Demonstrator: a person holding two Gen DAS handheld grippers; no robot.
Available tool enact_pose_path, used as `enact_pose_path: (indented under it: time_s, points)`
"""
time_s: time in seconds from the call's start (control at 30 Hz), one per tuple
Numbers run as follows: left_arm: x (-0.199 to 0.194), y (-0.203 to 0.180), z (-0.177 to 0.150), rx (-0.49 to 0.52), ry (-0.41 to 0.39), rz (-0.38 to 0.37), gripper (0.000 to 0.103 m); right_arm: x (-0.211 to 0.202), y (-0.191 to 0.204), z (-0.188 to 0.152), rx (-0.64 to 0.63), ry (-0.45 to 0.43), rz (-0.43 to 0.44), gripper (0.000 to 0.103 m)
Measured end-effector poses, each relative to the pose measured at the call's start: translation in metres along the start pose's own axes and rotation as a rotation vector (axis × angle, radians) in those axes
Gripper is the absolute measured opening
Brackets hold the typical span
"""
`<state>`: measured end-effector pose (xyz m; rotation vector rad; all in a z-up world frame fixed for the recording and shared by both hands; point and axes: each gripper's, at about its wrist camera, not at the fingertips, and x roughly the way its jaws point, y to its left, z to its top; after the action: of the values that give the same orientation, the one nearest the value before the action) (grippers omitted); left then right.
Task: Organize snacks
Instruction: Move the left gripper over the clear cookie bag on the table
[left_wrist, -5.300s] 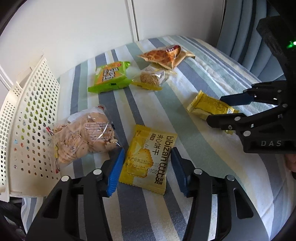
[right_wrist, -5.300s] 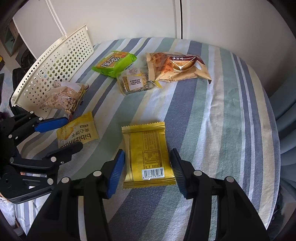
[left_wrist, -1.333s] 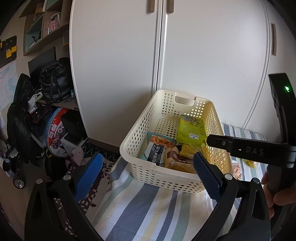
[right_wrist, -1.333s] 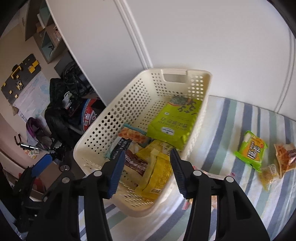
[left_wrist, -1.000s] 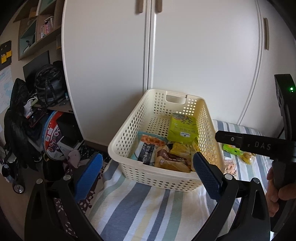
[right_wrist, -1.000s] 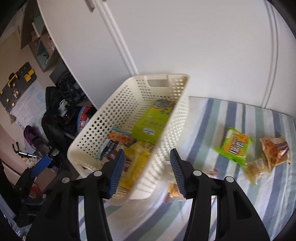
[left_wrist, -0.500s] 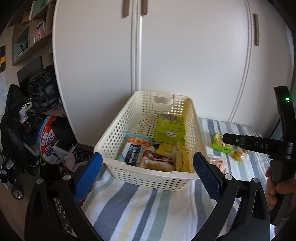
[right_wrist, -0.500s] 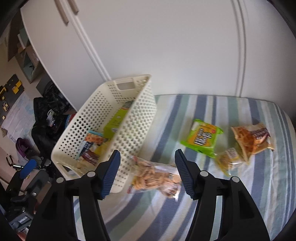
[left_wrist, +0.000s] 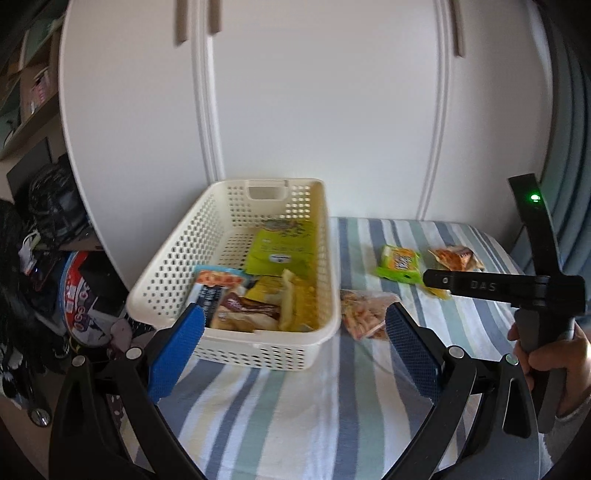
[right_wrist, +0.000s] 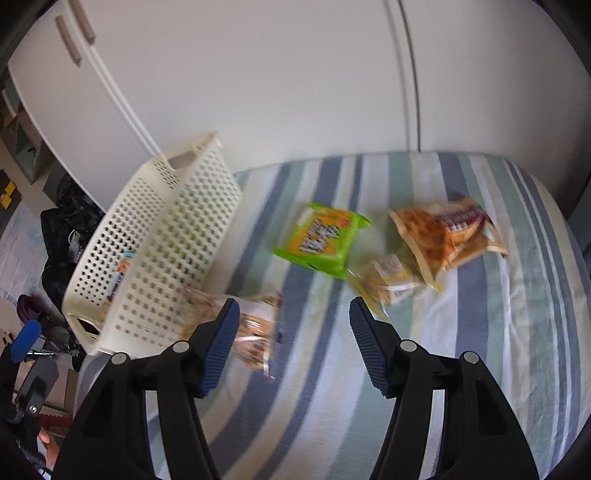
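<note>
Holding the right gripper (right_wrist: 291, 314) wide open above the striped cloth (right_wrist: 480, 332), with nothing between its blue pads. Holding the left gripper (left_wrist: 293, 317) wide open too, gripping nothing, in front of the near end of the white basket (left_wrist: 236, 347). Seeing many snacks lying inside the basket already. Seeing four more waiting outside it, all on the cloth to the right of the basket: a clear bag of crackers (right_wrist: 255, 332) right beside the basket's right wall (touching or not, too blurry to tell), a green pack (right_wrist: 321, 240) a bit farther to the right, a small clear pack (right_wrist: 391, 282) just past that, and an orange bag (right_wrist: 443, 232) farthest from the basket. Probably going for the clear bag of crackers next, being the nearest one to the right gripper. Guessing about the feel: light, soft and crinkly, with slippery plastic outside and crumbly crackers inside, so breaking easily under a hard squeeze. Better pinching a flat sealed end or a loose edge of the bag, not the fat middle, and closing gently. Then lifting it over the basket's right wall and letting go inside. Watching out for the bag sliding out of the pads, and for bumping the basket wall on the way.
</note>
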<state>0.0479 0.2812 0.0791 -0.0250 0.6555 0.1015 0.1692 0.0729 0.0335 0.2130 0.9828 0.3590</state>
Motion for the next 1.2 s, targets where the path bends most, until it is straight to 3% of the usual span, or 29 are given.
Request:
enact_pose_path:
  time_s: [0.37, 0.57, 0.63, 0.77, 0.8, 0.9, 1.07, 1.2]
  points:
    - [0.011, -0.044, -0.008, 0.065, 0.059, -0.088, 0.099, 0.001, -0.024, -0.005, 0.037, 0.003, -0.010, 0.062]
    - [0.035, -0.072, -0.006, 0.075, 0.150, -0.253, 0.099, -0.010, -0.048, -0.009, 0.086, -0.020, -0.025, 0.062]
    - [0.052, -0.078, -0.005, 0.065, 0.199, -0.272, 0.099, -0.013, -0.059, -0.011, 0.116, -0.029, -0.027, 0.062]
    - [0.083, -0.085, -0.005, 0.067, 0.267, -0.249, 0.100, -0.019, -0.076, -0.013, 0.159, -0.048, -0.032, 0.062]
    - [0.089, -0.090, -0.005, 0.092, 0.265, -0.203, 0.100, -0.019, -0.078, -0.013, 0.167, -0.051, -0.032, 0.062]
    - [0.096, -0.104, -0.005, 0.161, 0.263, -0.160, 0.100, -0.020, -0.084, -0.012, 0.186, -0.062, -0.029, 0.062]
    - [0.104, -0.122, -0.007, 0.217, 0.285, -0.170, 0.100, -0.020, -0.088, -0.012, 0.194, -0.069, -0.019, 0.062]
    - [0.117, -0.130, -0.014, 0.220, 0.328, -0.116, 0.100, -0.020, -0.093, -0.012, 0.212, -0.074, -0.013, 0.062]
